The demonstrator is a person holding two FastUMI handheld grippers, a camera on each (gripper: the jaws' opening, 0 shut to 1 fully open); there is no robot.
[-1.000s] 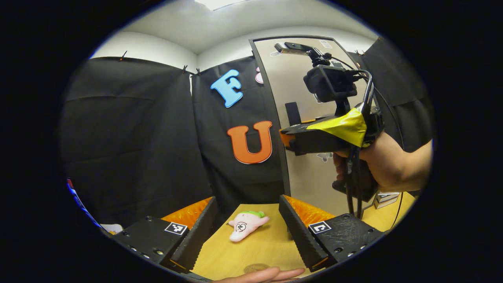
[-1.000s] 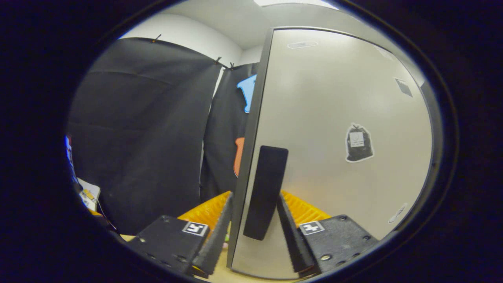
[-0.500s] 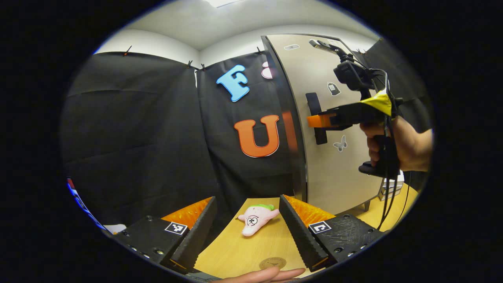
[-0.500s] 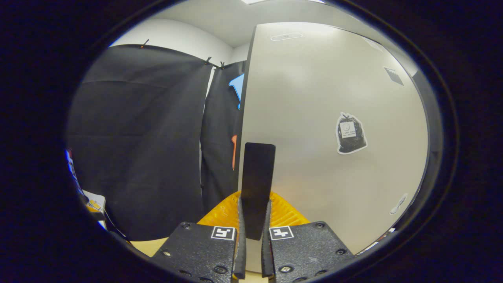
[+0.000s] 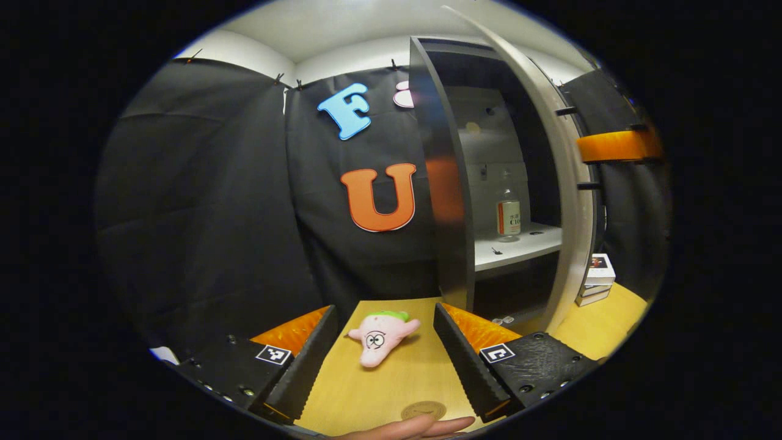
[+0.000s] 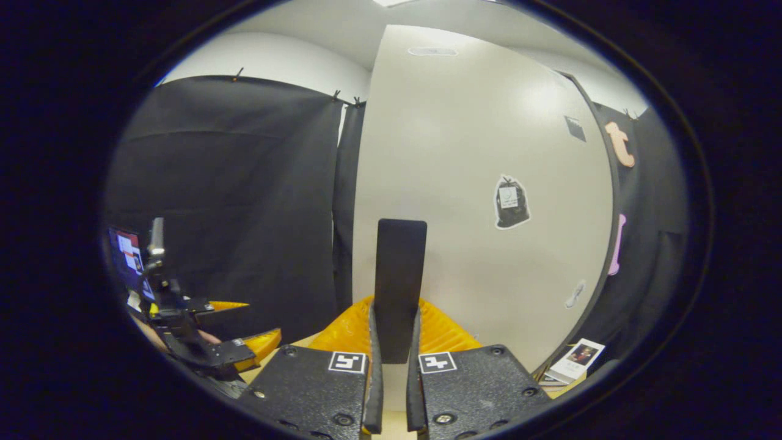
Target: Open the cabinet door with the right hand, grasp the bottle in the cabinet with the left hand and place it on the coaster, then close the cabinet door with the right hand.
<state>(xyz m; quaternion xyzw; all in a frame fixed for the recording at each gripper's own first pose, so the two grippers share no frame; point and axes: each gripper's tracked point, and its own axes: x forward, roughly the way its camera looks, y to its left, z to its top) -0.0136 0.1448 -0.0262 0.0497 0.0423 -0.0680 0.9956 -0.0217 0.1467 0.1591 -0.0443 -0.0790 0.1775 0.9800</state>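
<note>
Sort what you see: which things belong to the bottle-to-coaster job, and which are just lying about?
Job: door, its handle, held by the right gripper; bottle on the shelf; coaster; left gripper, open.

Lying about: plush toy; boxes.

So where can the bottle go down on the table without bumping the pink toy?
Bare tabletop lies between the left gripper and its open fingers, nearer than the pink plush toy. The round coaster sits there, uncovered. It is tighter by the cabinet base. The bottle stands alone on its shelf.
</note>
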